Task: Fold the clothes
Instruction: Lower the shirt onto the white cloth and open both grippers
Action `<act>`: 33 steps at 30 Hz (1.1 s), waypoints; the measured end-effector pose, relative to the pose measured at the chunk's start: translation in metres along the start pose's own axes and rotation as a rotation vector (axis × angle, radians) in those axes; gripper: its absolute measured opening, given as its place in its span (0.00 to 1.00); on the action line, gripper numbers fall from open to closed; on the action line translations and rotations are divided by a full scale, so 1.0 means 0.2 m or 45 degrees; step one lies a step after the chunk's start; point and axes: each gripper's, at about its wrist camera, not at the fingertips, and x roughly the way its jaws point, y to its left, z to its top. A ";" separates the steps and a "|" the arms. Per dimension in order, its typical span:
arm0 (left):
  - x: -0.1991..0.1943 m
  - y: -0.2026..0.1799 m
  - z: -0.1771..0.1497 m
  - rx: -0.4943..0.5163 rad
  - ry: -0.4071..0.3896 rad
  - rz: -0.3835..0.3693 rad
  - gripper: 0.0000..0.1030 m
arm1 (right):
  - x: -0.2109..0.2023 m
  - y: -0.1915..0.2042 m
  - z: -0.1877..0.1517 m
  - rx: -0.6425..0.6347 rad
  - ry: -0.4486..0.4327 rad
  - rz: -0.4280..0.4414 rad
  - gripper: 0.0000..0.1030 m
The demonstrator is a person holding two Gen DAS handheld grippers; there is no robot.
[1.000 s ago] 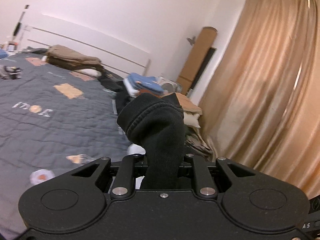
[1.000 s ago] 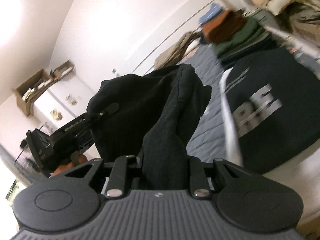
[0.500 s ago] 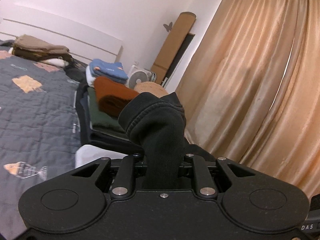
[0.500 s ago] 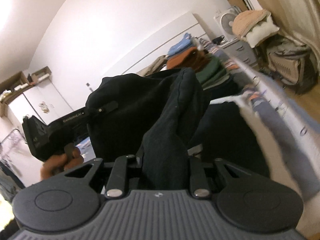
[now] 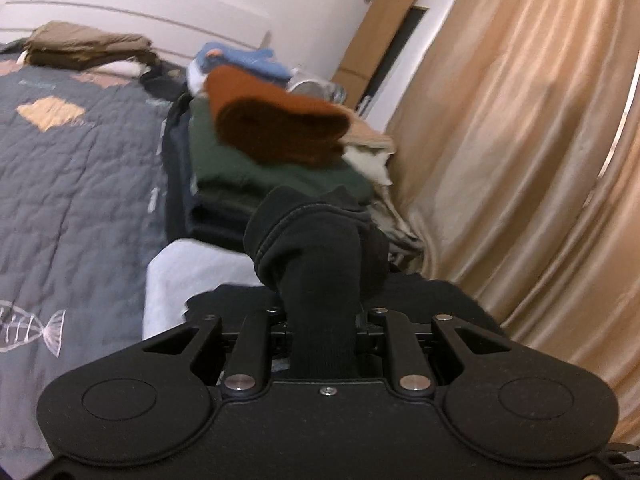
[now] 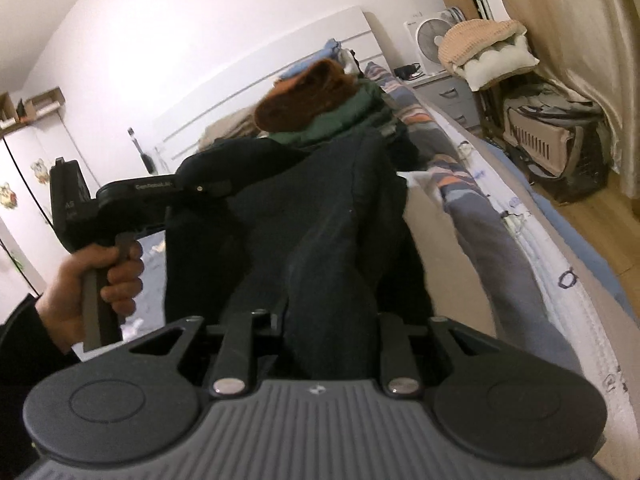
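Both tools grip one black garment (image 6: 320,216): the left tool (image 5: 322,320) is clenched on a ribbed cuff at centre frame, while the right tool (image 6: 328,320) has dark cloth between jaws that are easing open. Ahead, a folded stack (image 5: 276,148) with a rust-brown piece on top sits on the bed (image 5: 68,184). Curtain (image 5: 520,140) fills the right. The lettering on the left tool's arm is too blurred to read.

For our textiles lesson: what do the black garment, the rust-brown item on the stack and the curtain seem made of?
Black garment: probably cotton fleece, matte, with a stitched ribbed cuff.
Rust-brown item: likely wool or fleece, fuzzy, no shine.
Curtain: satin-like synthetic, maybe; glossy highlights along folds.
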 end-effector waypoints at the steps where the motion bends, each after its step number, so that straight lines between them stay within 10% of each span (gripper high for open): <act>1: 0.01 0.02 -0.01 -0.002 0.002 0.005 0.17 | 0.00 0.00 0.00 -0.034 0.002 -0.001 0.24; 7: 0.05 0.05 -0.04 0.024 0.017 0.041 0.20 | -0.06 0.03 0.02 -0.203 0.017 -0.076 0.42; 15: -0.02 0.11 -0.02 -0.024 -0.009 0.196 0.67 | -0.19 -0.13 0.04 -0.133 0.024 -0.069 0.55; 19: -0.21 0.17 0.01 -0.055 -0.080 0.270 0.68 | -0.27 -0.22 0.05 -0.051 -0.010 -0.020 0.55; 26: -0.46 -0.02 -0.08 -0.016 -0.118 0.174 0.75 | -0.48 -0.26 0.06 0.043 -0.262 0.156 0.55; 33: -0.50 -0.32 -0.33 0.083 -0.027 0.059 0.83 | -0.44 -0.13 0.01 -0.006 -0.244 0.323 0.55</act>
